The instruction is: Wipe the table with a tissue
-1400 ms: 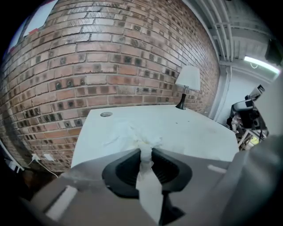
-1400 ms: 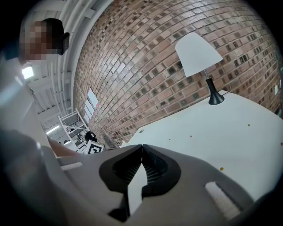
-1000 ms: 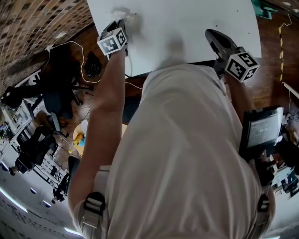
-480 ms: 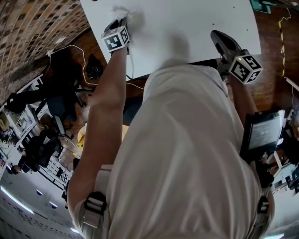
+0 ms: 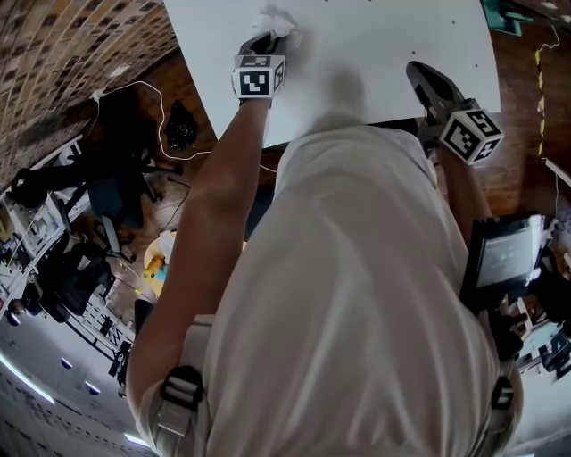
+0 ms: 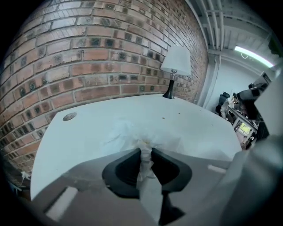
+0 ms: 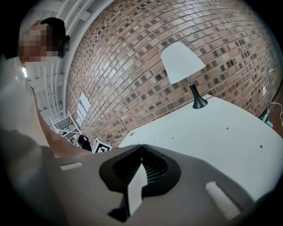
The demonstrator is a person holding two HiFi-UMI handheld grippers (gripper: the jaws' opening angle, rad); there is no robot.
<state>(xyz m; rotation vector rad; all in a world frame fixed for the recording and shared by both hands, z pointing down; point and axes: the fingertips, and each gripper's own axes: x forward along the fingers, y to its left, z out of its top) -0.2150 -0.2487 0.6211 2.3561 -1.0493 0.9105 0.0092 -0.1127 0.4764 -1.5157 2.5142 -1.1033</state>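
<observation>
The crumpled white paper tissue (image 5: 278,20), pinched between the nearly closed jaws of the left gripper (image 5: 265,40), bunches just ahead of its tips on the white table (image 5: 384,36) at the head view's upper middle, bare tabletop spreading rightward toward the empty right gripper (image 5: 421,73), jaws together.

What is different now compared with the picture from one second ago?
The left gripper, still clamped on the tissue, slid rightward across the white table, away from its left edge, dragging the tissue along. The right gripper stayed shut and empty at the near edge.
</observation>
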